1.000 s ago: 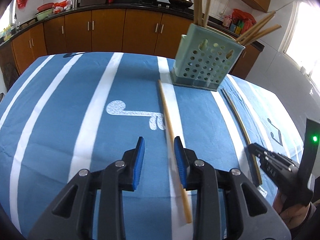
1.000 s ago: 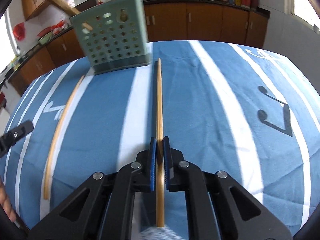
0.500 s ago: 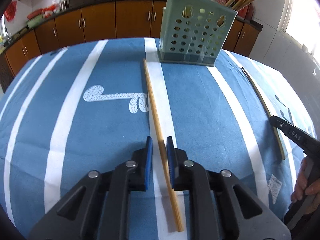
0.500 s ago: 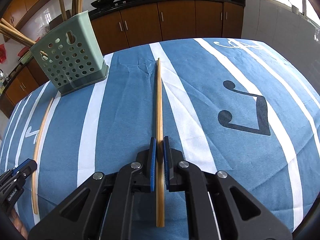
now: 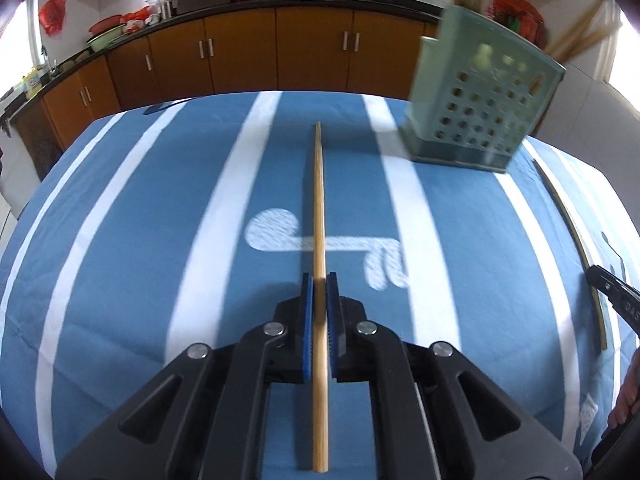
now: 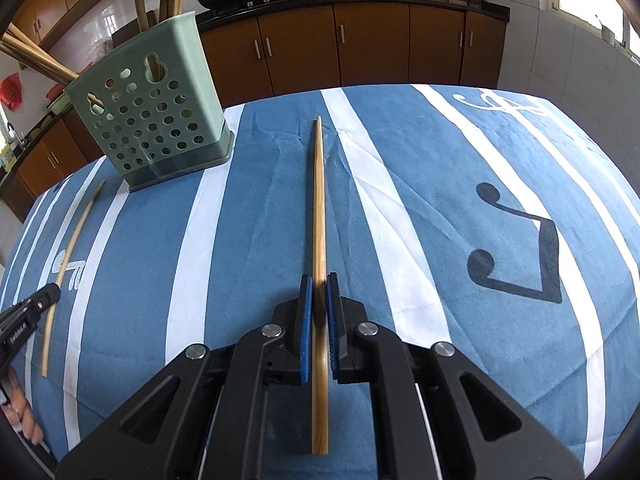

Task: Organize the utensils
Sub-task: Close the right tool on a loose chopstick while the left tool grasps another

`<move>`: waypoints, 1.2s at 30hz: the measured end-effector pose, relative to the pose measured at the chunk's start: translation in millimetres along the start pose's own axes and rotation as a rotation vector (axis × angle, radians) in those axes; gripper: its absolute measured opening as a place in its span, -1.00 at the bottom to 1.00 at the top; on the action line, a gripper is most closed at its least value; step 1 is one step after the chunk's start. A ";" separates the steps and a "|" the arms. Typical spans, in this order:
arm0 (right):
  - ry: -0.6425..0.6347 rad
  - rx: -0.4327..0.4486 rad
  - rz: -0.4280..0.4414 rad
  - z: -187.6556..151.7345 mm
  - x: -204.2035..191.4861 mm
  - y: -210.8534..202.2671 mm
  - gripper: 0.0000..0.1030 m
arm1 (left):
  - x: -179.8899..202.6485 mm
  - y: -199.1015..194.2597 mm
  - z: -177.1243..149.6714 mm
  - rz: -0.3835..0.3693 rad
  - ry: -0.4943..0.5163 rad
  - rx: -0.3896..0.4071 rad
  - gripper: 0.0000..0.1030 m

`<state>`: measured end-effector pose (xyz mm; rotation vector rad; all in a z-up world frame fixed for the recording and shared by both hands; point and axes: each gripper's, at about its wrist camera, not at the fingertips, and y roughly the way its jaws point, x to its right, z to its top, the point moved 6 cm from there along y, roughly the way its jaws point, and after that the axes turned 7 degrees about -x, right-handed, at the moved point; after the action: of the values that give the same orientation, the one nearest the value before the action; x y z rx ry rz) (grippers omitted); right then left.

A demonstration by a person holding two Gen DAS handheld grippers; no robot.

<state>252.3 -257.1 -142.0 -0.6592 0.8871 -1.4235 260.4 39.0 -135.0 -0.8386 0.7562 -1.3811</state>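
My left gripper (image 5: 319,280) is shut on a light wooden chopstick (image 5: 318,200) that points straight ahead along the fingers, over the blue striped tablecloth. My right gripper (image 6: 319,282) is shut on a darker wooden chopstick (image 6: 318,200), also pointing ahead. The green perforated utensil holder (image 5: 480,116) stands on the table ahead and to the right in the left wrist view, with several chopsticks in it; in the right wrist view the holder (image 6: 152,116) is ahead and to the left. Each view shows the other gripper and its chopstick at its edge (image 5: 576,240) (image 6: 72,248).
The table carries a blue cloth (image 6: 500,320) with white stripes and music-note prints. Brown kitchen cabinets (image 5: 280,52) and a counter with woks and bowls run behind the table. A bright window is at the right.
My left gripper has closed on the light chopstick and swung left, so the holder now lies to its right. My right gripper has stayed shut on its chopstick and turned slightly.
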 end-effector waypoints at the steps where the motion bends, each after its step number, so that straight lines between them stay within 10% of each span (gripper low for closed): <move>1: -0.006 0.002 -0.006 1.7 -0.1 1.0 -0.85 | -2.9 1.2 1.7 0.005 -0.002 0.001 -0.85; 36: -0.004 0.021 -0.011 8.9 8.1 5.7 -0.82 | -15.4 8.6 12.7 -0.051 -0.033 0.015 -0.80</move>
<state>262.4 -265.8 -142.9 -0.6518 0.8655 -1.4394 274.8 55.2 -136.3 -0.8720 0.7025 -1.4127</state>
